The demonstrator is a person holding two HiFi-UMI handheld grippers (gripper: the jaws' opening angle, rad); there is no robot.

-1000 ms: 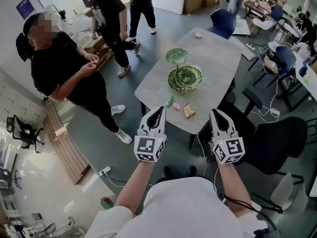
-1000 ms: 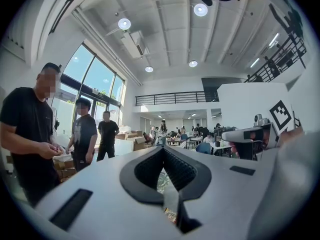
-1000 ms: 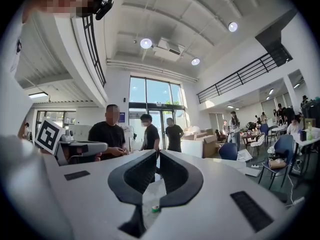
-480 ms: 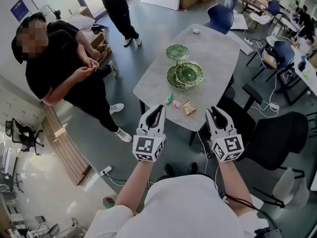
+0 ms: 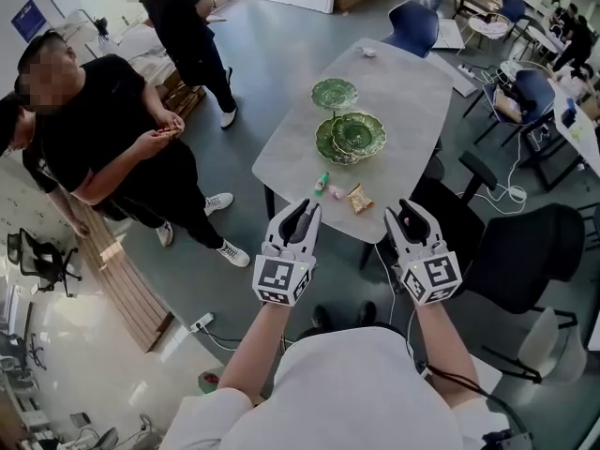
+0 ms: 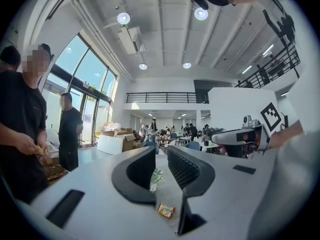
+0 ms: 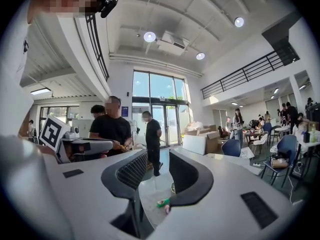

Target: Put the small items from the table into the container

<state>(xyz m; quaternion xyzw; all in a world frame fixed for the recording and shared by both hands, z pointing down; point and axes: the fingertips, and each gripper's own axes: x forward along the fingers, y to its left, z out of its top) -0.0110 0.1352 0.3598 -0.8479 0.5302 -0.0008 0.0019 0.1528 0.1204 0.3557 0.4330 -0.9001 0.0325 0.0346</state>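
On the grey table (image 5: 398,87), near its front edge, lie a small green item (image 5: 322,184), a pink one (image 5: 335,192) and an orange snack packet (image 5: 358,198). Behind them are stacked green leaf-shaped dishes (image 5: 352,138) and a single one (image 5: 336,93). My left gripper (image 5: 307,210) hovers just short of the table edge, its jaws opening with nothing between them. My right gripper (image 5: 409,214) is level beside it, jaws also opening and empty. The left gripper view shows the packet (image 6: 165,211) beyond its jaws. The green item (image 7: 163,202) appears in the right gripper view.
Two people (image 5: 103,139) stand left of the table. A black chair (image 5: 525,261) sits at the right, a blue chair (image 5: 415,26) at the table's far end. A power strip (image 5: 198,323) lies on the floor at lower left.
Both grippers' jaws, shut a second ago, now stand parted. The right gripper has edged towards the table. The people on the left have shifted.
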